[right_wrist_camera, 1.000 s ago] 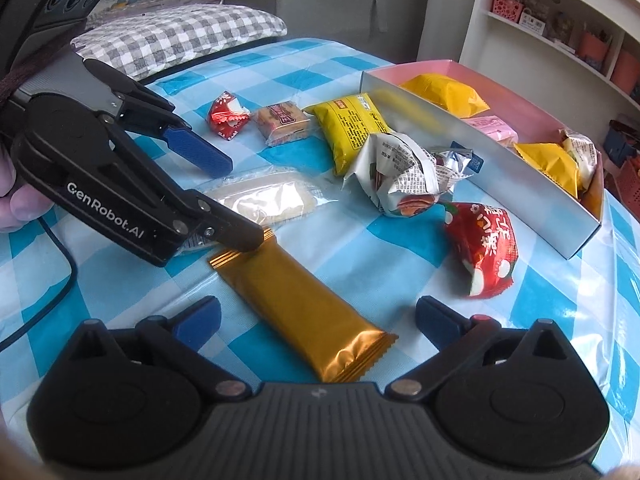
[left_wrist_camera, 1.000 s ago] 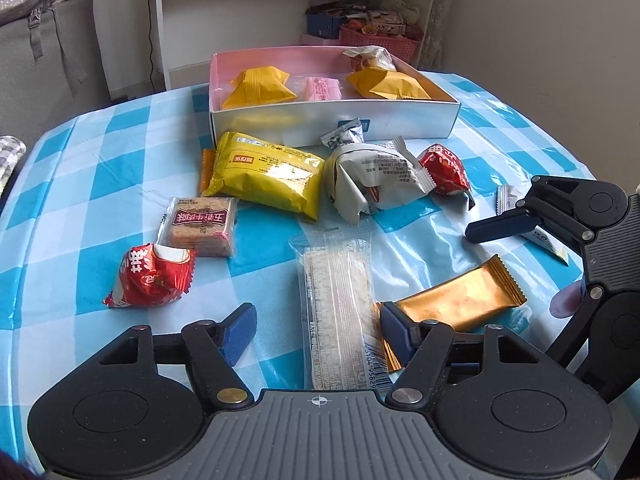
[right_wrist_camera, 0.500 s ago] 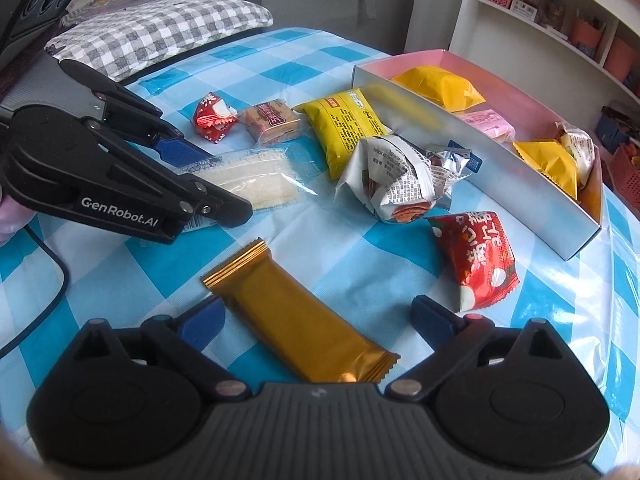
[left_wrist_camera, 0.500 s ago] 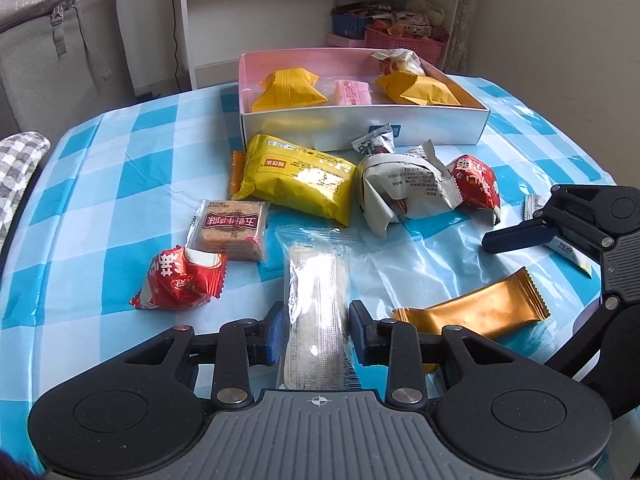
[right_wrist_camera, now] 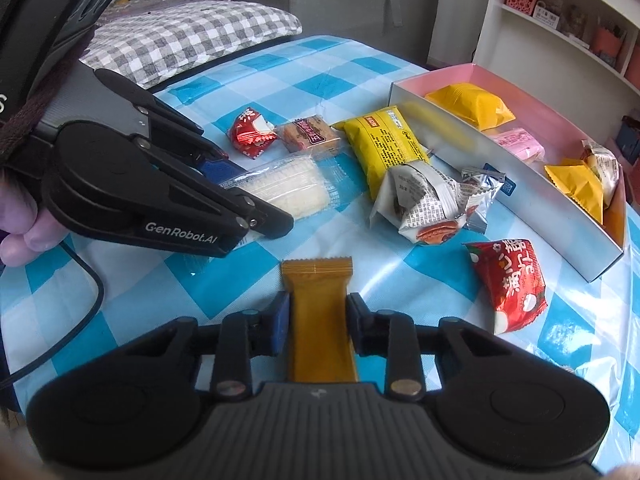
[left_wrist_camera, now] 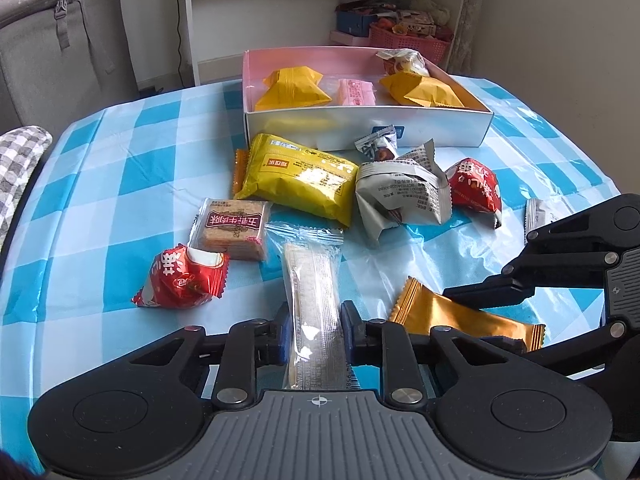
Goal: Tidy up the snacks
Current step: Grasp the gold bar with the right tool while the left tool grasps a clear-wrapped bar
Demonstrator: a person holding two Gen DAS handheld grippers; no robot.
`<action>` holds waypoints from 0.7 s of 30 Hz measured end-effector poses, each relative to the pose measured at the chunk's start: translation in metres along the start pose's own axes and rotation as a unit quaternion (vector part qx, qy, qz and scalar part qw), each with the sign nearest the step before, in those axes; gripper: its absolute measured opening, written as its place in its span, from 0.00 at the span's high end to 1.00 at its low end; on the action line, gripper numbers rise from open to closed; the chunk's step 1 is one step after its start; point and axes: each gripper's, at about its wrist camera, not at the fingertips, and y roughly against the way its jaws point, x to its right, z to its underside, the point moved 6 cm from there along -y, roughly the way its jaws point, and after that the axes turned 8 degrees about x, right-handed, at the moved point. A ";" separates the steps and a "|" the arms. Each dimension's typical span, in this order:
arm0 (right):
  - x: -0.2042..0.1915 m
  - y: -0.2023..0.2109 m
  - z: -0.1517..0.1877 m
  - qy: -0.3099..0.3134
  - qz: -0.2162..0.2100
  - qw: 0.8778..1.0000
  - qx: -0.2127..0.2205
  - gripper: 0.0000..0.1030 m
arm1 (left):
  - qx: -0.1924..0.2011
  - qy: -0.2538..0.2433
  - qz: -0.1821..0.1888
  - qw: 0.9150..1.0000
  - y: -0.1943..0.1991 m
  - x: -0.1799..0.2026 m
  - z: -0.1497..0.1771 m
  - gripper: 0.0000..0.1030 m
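Observation:
A clear-wrapped pale wafer bar [left_wrist_camera: 312,288] lies lengthwise on the blue checked tablecloth. My left gripper [left_wrist_camera: 316,332] is closing on its near end, and both blue pads press its sides. A gold-wrapped bar [right_wrist_camera: 318,292] sits between the pads of my right gripper [right_wrist_camera: 318,320], which is shut on it. Seen from the left wrist, the gold bar [left_wrist_camera: 460,316] lies low on the right under the right gripper's black fingers. The pink-lined white box [left_wrist_camera: 360,128] stands at the back with yellow and pink packs inside.
Loose snacks lie between the grippers and the box: a yellow pack [left_wrist_camera: 300,180], a crumpled silver pack [left_wrist_camera: 400,196], a red pack [left_wrist_camera: 476,192], a biscuit pack [left_wrist_camera: 234,228], a small red pack [left_wrist_camera: 184,280]. A white sachet [left_wrist_camera: 536,216] lies far right. Shelves stand behind the table.
Both grippers went from wide open to closed. The left one closed onto the clear-wrapped bar, the right one onto the gold bar, which now points straight along its fingers.

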 end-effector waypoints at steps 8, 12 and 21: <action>0.003 0.004 -0.003 -0.006 0.007 1.000 0.004 0.75 | 0.002 0.000 0.007 1.000 0.007 0.001 -0.004 0.82; 0.005 0.011 -0.007 -0.011 0.009 1.000 0.011 0.75 | 0.003 0.001 0.011 1.000 0.012 0.001 -0.007 0.83; 0.012 0.024 -0.016 -0.027 0.018 0.999 0.030 0.75 | 0.017 0.012 0.020 1.000 0.027 -0.002 -0.016 0.83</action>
